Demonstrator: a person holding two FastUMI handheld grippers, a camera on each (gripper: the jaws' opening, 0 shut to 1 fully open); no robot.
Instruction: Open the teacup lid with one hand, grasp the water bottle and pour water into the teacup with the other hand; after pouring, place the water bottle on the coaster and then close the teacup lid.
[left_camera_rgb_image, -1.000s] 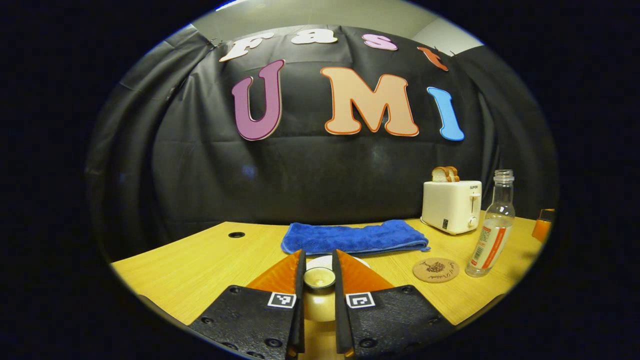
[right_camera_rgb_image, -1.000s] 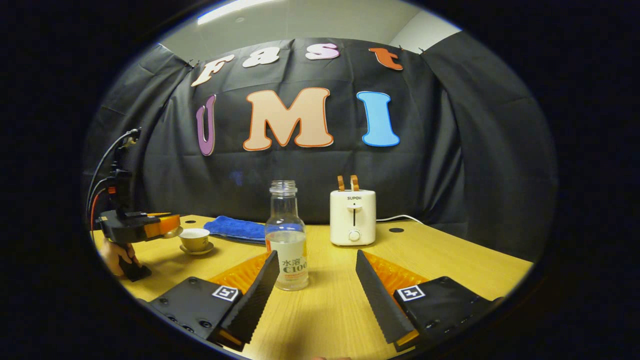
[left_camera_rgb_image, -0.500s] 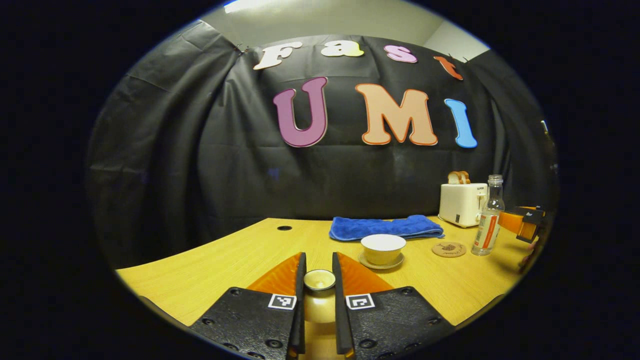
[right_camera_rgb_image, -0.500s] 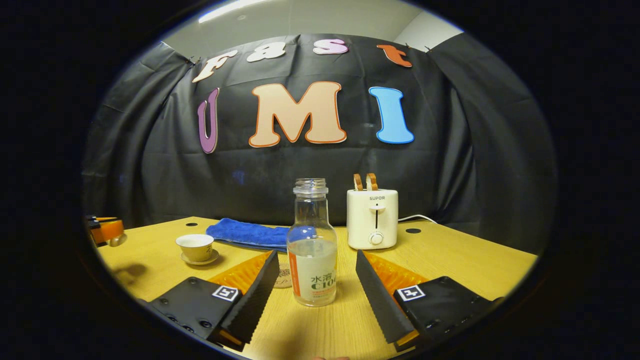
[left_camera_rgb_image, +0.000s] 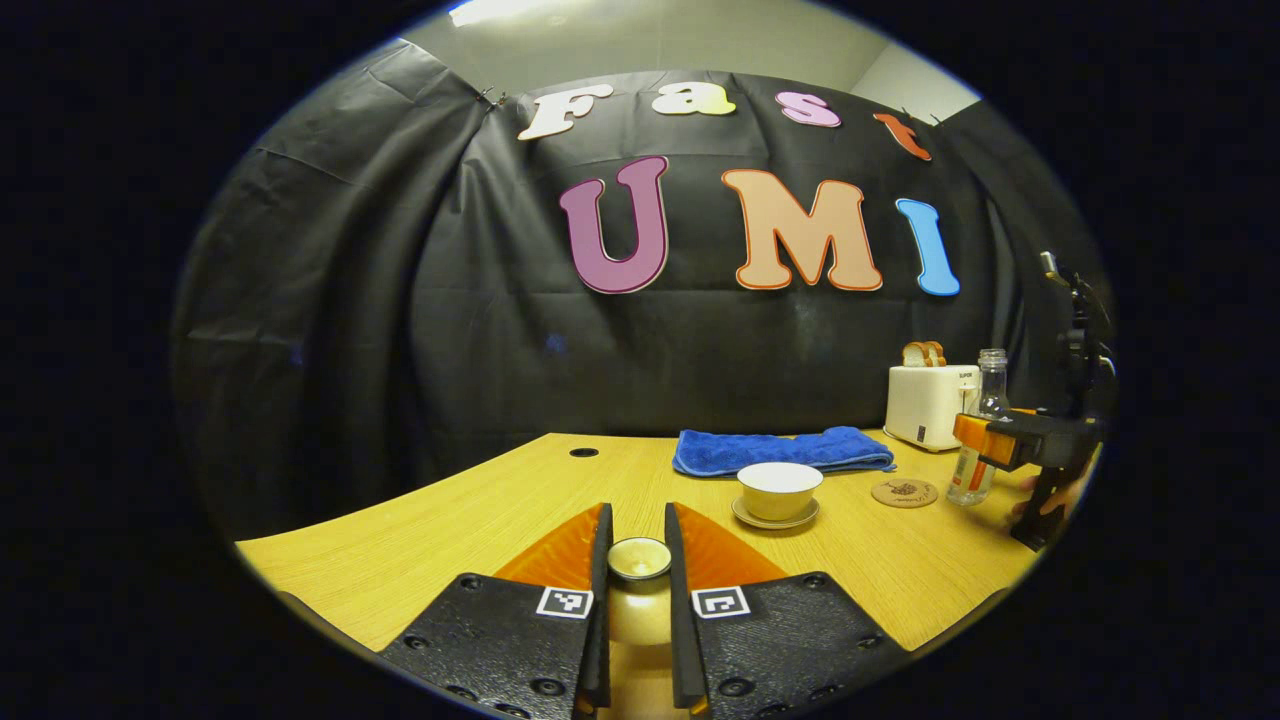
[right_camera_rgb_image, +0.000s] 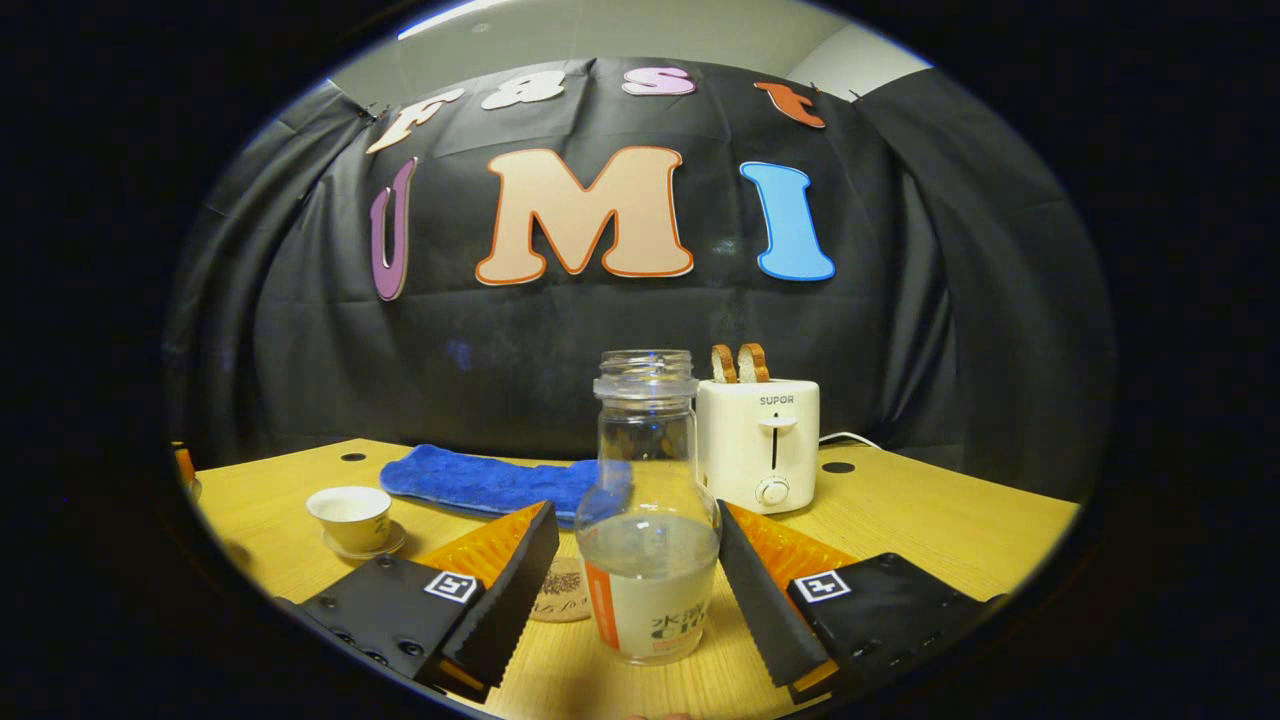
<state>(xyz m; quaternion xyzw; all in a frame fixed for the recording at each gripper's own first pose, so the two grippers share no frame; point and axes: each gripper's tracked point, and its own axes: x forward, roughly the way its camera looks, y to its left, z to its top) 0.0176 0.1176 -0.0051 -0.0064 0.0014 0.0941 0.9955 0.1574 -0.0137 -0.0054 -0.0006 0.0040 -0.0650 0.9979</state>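
My left gripper (left_camera_rgb_image: 637, 512) is shut on the knob of the beige teacup lid (left_camera_rgb_image: 639, 560) and holds it above the table, short of and left of the cup. The uncovered teacup (left_camera_rgb_image: 779, 489) stands on its saucer, also seen in the right gripper view (right_camera_rgb_image: 350, 512). A clear water bottle (right_camera_rgb_image: 648, 450), capless and partly filled, stands between the open fingers of my right gripper (right_camera_rgb_image: 635, 525); the right finger (right_camera_rgb_image: 745, 580) lies close to its side, with a gap on the left. A round cork coaster (right_camera_rgb_image: 562, 598) lies just left of the bottle, likewise (left_camera_rgb_image: 904, 492).
A folded blue towel (left_camera_rgb_image: 782, 450) lies behind the cup. A white toaster (right_camera_rgb_image: 760, 440) with two bread slices stands behind the bottle. The wooden table (left_camera_rgb_image: 450, 530) has cable holes near its back edge. A hand holds the right gripper (left_camera_rgb_image: 1015, 440) at the far right.
The left gripper drew back and left with the lid, uncovering the cup. The right gripper moved forward until the bottle stood between its open fingers.
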